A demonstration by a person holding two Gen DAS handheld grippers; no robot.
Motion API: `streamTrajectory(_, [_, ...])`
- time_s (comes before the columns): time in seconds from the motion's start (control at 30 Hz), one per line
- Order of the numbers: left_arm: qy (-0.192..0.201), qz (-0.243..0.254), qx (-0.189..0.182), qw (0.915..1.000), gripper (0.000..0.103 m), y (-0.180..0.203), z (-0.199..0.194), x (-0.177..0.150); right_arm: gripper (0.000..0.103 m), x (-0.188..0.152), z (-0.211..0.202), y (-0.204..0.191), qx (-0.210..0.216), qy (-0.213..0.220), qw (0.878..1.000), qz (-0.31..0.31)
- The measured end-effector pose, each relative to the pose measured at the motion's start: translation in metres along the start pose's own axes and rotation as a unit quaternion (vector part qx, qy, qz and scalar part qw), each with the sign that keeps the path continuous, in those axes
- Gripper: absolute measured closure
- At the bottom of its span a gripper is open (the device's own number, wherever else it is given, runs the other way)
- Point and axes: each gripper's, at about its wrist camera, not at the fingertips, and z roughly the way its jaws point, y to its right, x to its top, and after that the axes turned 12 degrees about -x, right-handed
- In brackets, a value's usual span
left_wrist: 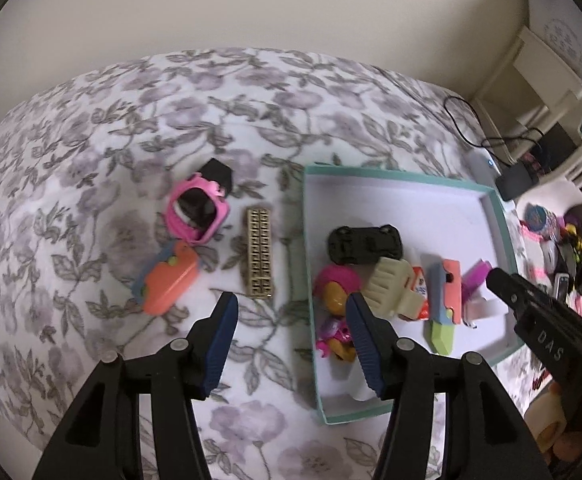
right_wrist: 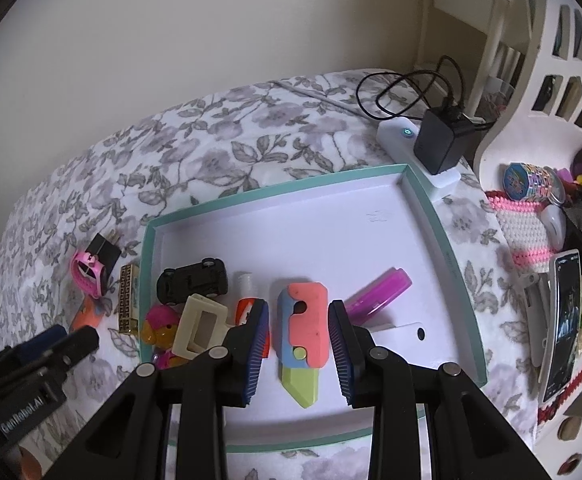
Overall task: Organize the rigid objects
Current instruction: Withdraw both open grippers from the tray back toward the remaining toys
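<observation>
1. Left tongs (left_wrist: 291, 320) hang spread and empty over the floral bed cover (left_wrist: 91, 128), just left of the teal tray (left_wrist: 407, 174). Right tongs (right_wrist: 298, 344) stand apart over the tray, bracketing the orange-and-blue toy knife (right_wrist: 303, 332); I see a gap on both sides, so I judge it lies loose on the tray floor, not pinched.
2. Already in the tray: black toy car (right_wrist: 191, 280), cream clip (right_wrist: 201, 326), pink-and-yellow toy (right_wrist: 161, 322), magenta tube (right_wrist: 379, 292). Not yet in, on the bed cover: gold patterned bar (left_wrist: 259, 252), pink watch (left_wrist: 195, 210), orange toy (left_wrist: 169, 280), black block (left_wrist: 219, 172).
3. Risk: the bed cover is soft. Pressing down on the gold bar could sink or tip it, and the pads may catch fabric with it.
4. Risk: the pink watch, black block and orange toy sit close together. A wide approach could nudge a neighbour away.
5. Risk: the tray's near-left corner is crowded. Dropping another piece there could knock the clip or car over the low wall.
6. Risk: both tongs work close together at the tray; crossing paths could cause a clash.
</observation>
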Motion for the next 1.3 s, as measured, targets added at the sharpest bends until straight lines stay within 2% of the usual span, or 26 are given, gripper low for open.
streamTrajectory(0.27, [0.017, -0.023, 0.008, 0.9995, 0.045, -0.016, -0.009, 0.005, 0.067, -0.002, 0.0, -0.012, -0.005, 0.004, 1.0, -0.018])
streamTrajectory(0.33, [0.024, -0.033, 0.011, 0.9991, 0.04, -0.022, -0.011, 0.007, 0.061, -0.003, 0.0, -0.015, -0.005, 0.005, 1.0, -0.022])
streamTrajectory(0.4, [0.031, -0.043, 0.012, 0.9985, 0.025, -0.027, -0.015, 0.009, 0.058, -0.003, 0.0, -0.018, -0.004, 0.006, 1.0, -0.025])
streamTrajectory(0.43, [0.035, -0.047, 0.013, 0.9982, 0.025, -0.03, -0.017, 0.009, 0.057, -0.004, 0.0, -0.021, -0.003, 0.008, 1.0, -0.029])
streamTrajectory(0.53, [0.046, -0.061, 0.019, 0.9969, 0.023, -0.039, -0.021, 0.011, 0.038, -0.005, -0.001, -0.026, -0.002, 0.015, 0.999, -0.035])
streamTrajectory(0.6, [0.052, -0.073, 0.025, 0.9957, 0.018, -0.047, -0.024, 0.011, 0.036, -0.006, -0.001, -0.029, 0.0, 0.018, 0.999, -0.039])
streamTrajectory(0.67, [0.058, -0.088, 0.031, 0.994, 0.018, -0.056, -0.025, 0.01, 0.022, -0.006, 0.0, -0.031, 0.001, 0.02, 0.999, -0.039])
streamTrajectory(0.73, [0.063, -0.1, 0.032, 0.9925, 0.016, -0.063, -0.027, 0.01, 0.017, -0.006, 0.001, -0.033, 0.001, 0.022, 0.999, -0.04])
streamTrajectory(0.8, [0.069, -0.115, 0.036, 0.9903, 0.006, -0.071, -0.029, 0.01, 0.014, -0.006, 0.001, -0.034, 0.002, 0.023, 0.999, -0.042])
streamTrajectory(0.87, [0.081, -0.126, 0.041, 0.9879, 0.006, -0.078, -0.033, 0.01, 0.0, -0.006, 0.002, -0.035, 0.003, 0.029, 0.999, -0.043])
streamTrajectory(1.03, [0.103, -0.148, 0.048, 0.9823, 0.006, -0.094, -0.044, 0.01, 0.0, -0.005, 0.001, -0.036, 0.001, 0.043, 0.998, -0.042])
streamTrajectory(1.3, [0.123, -0.172, 0.055, 0.9759, 0.006, -0.114, -0.054, 0.01, 0.0, -0.006, -0.005, -0.047, 0.036, 0.068, 0.996, -0.054])
